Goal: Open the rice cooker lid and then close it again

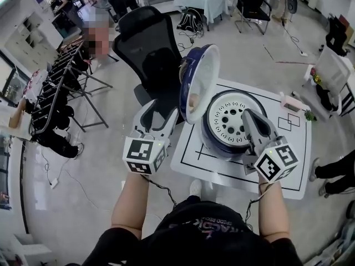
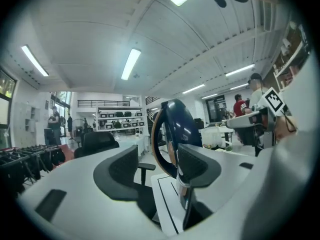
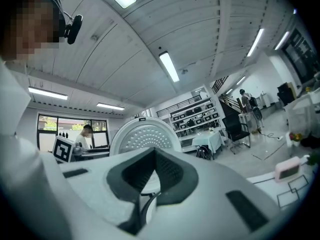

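Glossy navy lid point(image 1: 199, 82) upright, round cooker point(image 1: 233, 123) open.
Left gripper point(image 1: 159, 114) level, jaws spread beside the lid; right gripper point(image 1: 250, 118) pressed together, empty, at the cooker's rim.

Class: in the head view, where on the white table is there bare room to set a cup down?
Bare: the right of the table, between the rice cooker and the edge, below the pink box. Crowded: the left side, around the raised lid and left gripper.

A white tabletop point(image 1: 293, 168) marked with black outlines is occupied by the open rice cooker point(image 1: 228, 122), and a pink box point(image 1: 290, 102) is set near its far edge.
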`<action>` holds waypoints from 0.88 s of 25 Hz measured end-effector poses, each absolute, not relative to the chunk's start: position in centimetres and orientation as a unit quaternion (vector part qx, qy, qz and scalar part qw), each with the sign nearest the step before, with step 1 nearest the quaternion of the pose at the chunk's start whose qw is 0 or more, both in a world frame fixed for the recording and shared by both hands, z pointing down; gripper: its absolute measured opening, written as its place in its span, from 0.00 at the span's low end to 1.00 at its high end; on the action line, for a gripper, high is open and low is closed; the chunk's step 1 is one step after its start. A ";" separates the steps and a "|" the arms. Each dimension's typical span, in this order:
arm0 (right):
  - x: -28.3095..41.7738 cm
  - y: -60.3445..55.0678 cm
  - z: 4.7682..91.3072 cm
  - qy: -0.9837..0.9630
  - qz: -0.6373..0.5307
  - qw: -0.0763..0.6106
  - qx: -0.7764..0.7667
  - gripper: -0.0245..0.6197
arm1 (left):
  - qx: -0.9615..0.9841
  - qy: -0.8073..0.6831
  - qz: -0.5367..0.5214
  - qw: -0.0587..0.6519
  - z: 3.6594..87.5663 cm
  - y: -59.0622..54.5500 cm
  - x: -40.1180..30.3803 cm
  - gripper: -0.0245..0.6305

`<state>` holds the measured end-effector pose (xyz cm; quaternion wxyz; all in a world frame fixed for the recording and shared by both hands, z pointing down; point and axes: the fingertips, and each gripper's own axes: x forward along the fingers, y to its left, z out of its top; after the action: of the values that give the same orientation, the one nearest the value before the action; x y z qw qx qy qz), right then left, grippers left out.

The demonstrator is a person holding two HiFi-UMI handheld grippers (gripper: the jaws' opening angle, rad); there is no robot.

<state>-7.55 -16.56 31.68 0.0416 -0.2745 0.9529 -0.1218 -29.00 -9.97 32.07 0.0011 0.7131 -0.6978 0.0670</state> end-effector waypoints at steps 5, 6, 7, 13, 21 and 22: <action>-3.9 -13.5 31.3 0.958 -0.118 0.047 -0.257 0.04 | 0.697 -0.715 0.055 0.001 31.0 -5.8 -26.4 0.42; -3.1 -13.0 31.2 0.958 -0.118 0.049 -0.255 0.04 | 0.698 -0.714 0.055 0.000 30.9 -5.1 -25.1 0.42; -2.2 -12.5 31.1 0.959 -0.118 0.051 -0.254 0.04 | 0.700 -0.712 0.055 0.000 30.9 -4.4 -23.7 0.42; 2.0 -9.0 31.3 0.961 -0.117 0.057 -0.242 0.04 | 0.720 -0.692 0.050 0.010 31.5 -0.8 -15.9 0.42; 5.5 -5.7 32.0 0.964 -0.123 0.052 -0.231 0.04 | 0.737 -0.674 0.048 0.030 33.4 2.6 -8.8 0.42; 5.8 -5.5 32.0 0.964 -0.122 0.052 -0.230 0.04 | 0.738 -0.672 0.047 0.033 33.5 2.8 -8.2 0.42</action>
<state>5.80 -5.51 31.97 0.0521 -0.2296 0.9642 -0.1222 -8.20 2.82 33.52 0.0325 0.7384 -0.6719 0.0467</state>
